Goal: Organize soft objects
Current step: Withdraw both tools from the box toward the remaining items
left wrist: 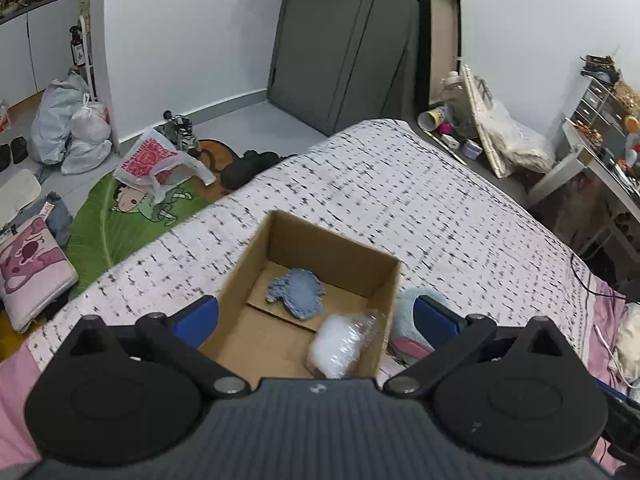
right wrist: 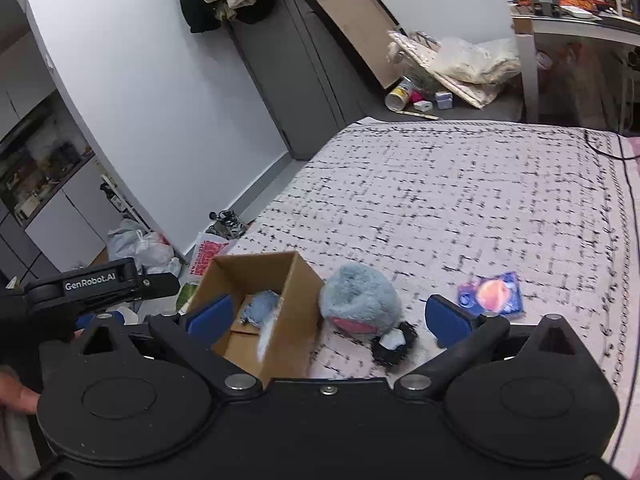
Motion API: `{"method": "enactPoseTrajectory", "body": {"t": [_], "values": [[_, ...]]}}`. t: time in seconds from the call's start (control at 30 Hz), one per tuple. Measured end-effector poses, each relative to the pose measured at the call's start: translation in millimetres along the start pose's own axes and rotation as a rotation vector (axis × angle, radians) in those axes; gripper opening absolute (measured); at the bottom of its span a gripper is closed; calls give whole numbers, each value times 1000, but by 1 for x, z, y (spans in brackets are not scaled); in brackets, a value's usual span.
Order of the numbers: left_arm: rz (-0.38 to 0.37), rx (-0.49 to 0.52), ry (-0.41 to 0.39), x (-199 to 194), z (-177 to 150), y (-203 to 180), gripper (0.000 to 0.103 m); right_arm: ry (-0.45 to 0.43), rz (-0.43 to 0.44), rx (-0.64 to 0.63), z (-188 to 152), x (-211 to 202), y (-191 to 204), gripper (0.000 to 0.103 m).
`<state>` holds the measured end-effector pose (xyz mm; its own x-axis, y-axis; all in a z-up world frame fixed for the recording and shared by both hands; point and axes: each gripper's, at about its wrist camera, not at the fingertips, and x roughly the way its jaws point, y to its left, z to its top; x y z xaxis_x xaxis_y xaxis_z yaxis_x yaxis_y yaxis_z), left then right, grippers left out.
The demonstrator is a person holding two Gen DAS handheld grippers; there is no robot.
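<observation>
An open cardboard box [left wrist: 256,252] stands on the bed. Inside lie a blue knitted piece [left wrist: 298,292] and a white fluffy item in clear plastic [left wrist: 344,344]. My left gripper [left wrist: 316,316] is open and empty above the box. A blue plush toy with a pink mouth [right wrist: 360,300] lies beside the box [right wrist: 296,320] on its right; it also shows in the left wrist view [left wrist: 408,320]. A small black and white soft item [right wrist: 394,344] lies by the plush. A blue packet with an orange ball [right wrist: 494,294] lies further right. My right gripper [right wrist: 328,316] is open and empty above the plush.
The bed [right wrist: 440,200] has a white cover with black dashes. Bags [left wrist: 76,128], shoes and a green mat [left wrist: 120,224] lie on the floor at left. A grey door [left wrist: 344,40] and a cluttered desk [left wrist: 600,152] stand beyond the bed.
</observation>
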<state>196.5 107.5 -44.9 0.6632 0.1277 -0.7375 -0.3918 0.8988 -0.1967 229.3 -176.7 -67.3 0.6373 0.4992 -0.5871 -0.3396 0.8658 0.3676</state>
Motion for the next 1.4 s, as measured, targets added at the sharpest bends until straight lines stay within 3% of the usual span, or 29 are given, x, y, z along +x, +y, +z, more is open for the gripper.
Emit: {"method": "enactPoseTrajectory", "body": {"t": [0.43,0.73,1.0,1.4], "values": [[-113,72,20,-8,-30,-45,103,-16,-67,16,-10,-29,-58,103],[-104,92,97,7,-47,-76,103,-3,-84,87,-21,-34,-93,103],[-97,130,119,21,-61,-96,103,-36,-89,137,-30,-33,-112,102],[-90,196,142,46,-71,-125,102,2,-86,263,-37,-15,-136,102]]}}
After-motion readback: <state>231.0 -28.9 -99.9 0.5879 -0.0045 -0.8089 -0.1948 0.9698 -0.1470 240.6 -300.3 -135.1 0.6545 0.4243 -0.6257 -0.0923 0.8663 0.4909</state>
